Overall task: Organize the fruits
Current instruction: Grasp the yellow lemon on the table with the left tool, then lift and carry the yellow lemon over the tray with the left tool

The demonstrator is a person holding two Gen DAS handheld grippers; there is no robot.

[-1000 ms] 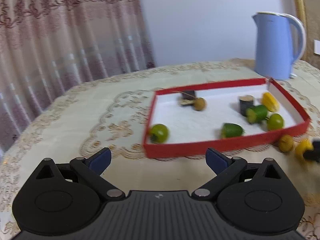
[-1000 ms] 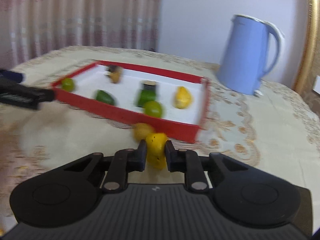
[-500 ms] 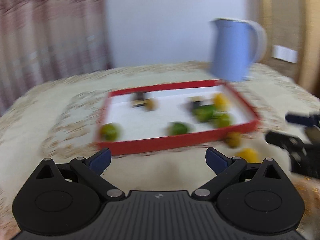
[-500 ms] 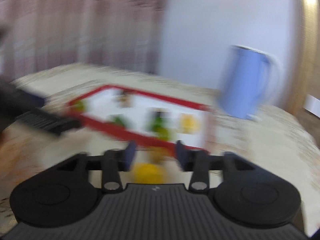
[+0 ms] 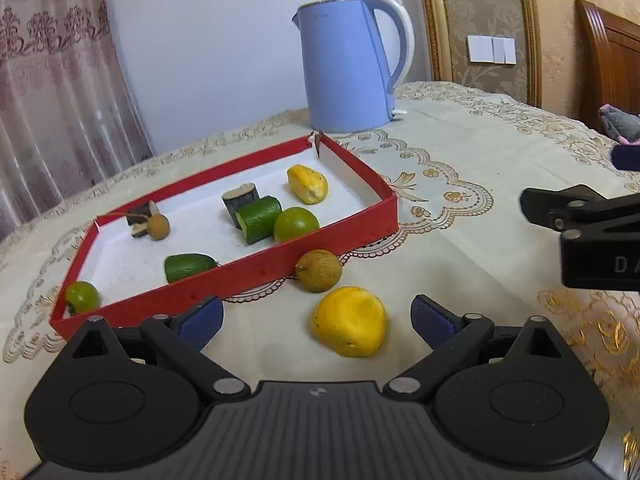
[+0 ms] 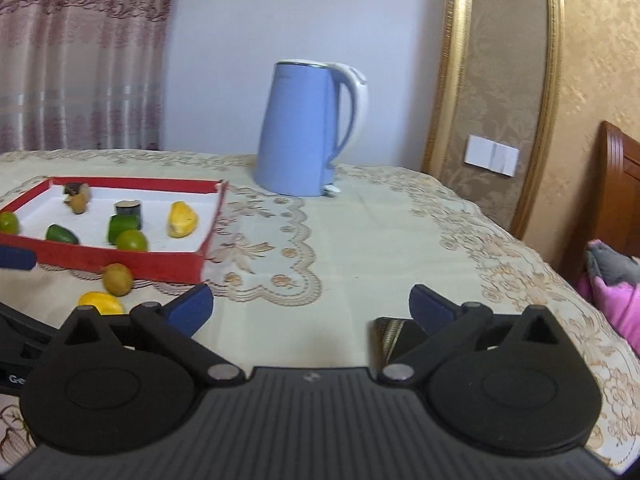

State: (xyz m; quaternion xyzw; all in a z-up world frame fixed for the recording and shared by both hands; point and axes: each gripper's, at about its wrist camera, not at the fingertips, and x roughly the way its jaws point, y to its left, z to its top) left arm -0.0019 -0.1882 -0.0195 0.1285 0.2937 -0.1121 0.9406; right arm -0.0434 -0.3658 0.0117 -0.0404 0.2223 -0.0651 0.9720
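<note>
A red tray point(image 5: 256, 272) with a white floor holds several green, yellow and brown fruit pieces; it also shows in the right wrist view point(image 6: 160, 266). Outside its front wall lie a brown round fruit point(image 5: 319, 271) and a yellow fruit point(image 5: 350, 326) on the tablecloth. My left gripper point(image 5: 318, 320) is open, and the yellow fruit lies between its fingertips, ungripped. My right gripper point(image 6: 310, 306) is open and empty, off to the right of the tray; the two loose fruits point(image 6: 117, 279) point(image 6: 100, 303) show at its left.
A blue electric kettle point(image 5: 344, 64) stands behind the tray's right corner. The right gripper's black body point(image 5: 592, 236) shows at the right of the left wrist view. A dark flat object point(image 6: 394, 336) lies under the right gripper. A wooden chair and pink cloth point(image 6: 612, 292) are beyond the table's right edge.
My right gripper let go of the yellow fruit, opened wide and swung right, away from it. My left gripper moved right, so the yellow fruit now lies between its open fingers.
</note>
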